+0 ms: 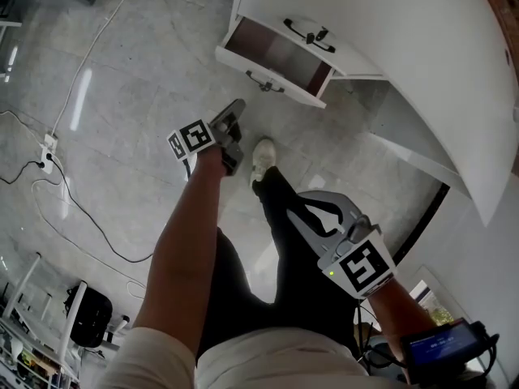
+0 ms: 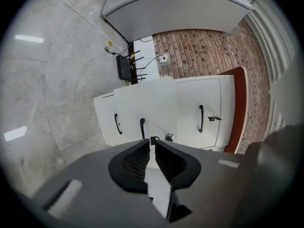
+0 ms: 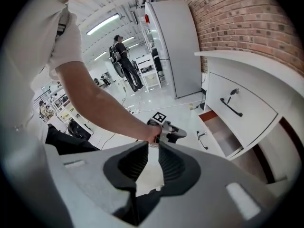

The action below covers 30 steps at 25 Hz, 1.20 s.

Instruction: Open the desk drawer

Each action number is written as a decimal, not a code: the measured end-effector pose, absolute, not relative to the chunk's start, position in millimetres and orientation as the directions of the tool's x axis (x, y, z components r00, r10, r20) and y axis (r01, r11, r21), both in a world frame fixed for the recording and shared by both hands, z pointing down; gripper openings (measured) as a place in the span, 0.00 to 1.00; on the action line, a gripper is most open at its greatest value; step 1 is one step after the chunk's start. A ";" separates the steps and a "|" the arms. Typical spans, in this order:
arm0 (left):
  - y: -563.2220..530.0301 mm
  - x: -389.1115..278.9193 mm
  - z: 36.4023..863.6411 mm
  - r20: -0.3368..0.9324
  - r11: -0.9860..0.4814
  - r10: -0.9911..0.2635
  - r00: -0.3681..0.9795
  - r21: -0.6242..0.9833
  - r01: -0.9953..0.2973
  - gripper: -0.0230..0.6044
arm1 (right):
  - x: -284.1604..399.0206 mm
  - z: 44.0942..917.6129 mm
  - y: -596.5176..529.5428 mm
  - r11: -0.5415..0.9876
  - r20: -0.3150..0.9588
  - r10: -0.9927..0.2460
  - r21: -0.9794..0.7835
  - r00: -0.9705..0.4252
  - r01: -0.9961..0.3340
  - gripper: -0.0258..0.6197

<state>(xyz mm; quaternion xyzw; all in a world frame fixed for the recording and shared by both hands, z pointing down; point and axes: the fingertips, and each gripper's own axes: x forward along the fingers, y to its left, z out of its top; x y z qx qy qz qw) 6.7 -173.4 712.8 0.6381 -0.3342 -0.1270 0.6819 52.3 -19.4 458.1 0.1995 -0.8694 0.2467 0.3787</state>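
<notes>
In the head view the white counter [image 1: 438, 63] fills the upper right of the frame. Its lower drawer [image 1: 280, 55] stands pulled out at top centre, with the brown inside bare and the black handle [image 1: 265, 83] on the front panel facing the floor [image 1: 122, 87]. The drawer above it is shut and carries its own black handle [image 1: 308, 32].

The left claw [image 1: 235, 112] sits just below the open drawer in the picture, near the handle but clear of it. In the left gripper view the left claw [image 2: 152, 141] is released: its 2 jaws stand a narrow slit apart with nothing between them.

The right claw [image 1: 312, 209] is at lower centre right of the head view, well apart from the drawer. In the right gripper view the right claw [image 3: 153, 145] is also released, with a small gap and nothing held, and the open drawer [image 3: 221, 127] shows at centre right.

A white shoe [image 1: 262, 159] rests on the floor between the 2 claws. A white cable [image 1: 89, 55] runs down the upper left.
</notes>
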 end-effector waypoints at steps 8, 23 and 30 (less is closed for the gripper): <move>-119.3 -48.9 620.6 0.286 0.094 -0.557 0.780 0.955 -0.283 0.06 | 21.9 403.3 7.2 0.784 0.748 -0.222 -0.243 -0.625 -0.570 0.12; -30.4 -118.4 406.3 0.187 -0.180 -0.450 0.873 0.938 -0.295 0.04 | -34.2 322.3 46.1 0.749 0.717 -0.352 -0.170 -0.602 -0.640 0.12; 24.9 -156.6 281.6 0.177 -0.311 -0.396 0.901 0.898 -0.313 0.04 | -76.0 249.6 81.0 0.768 0.691 -0.396 -0.111 -0.604 -0.630 0.09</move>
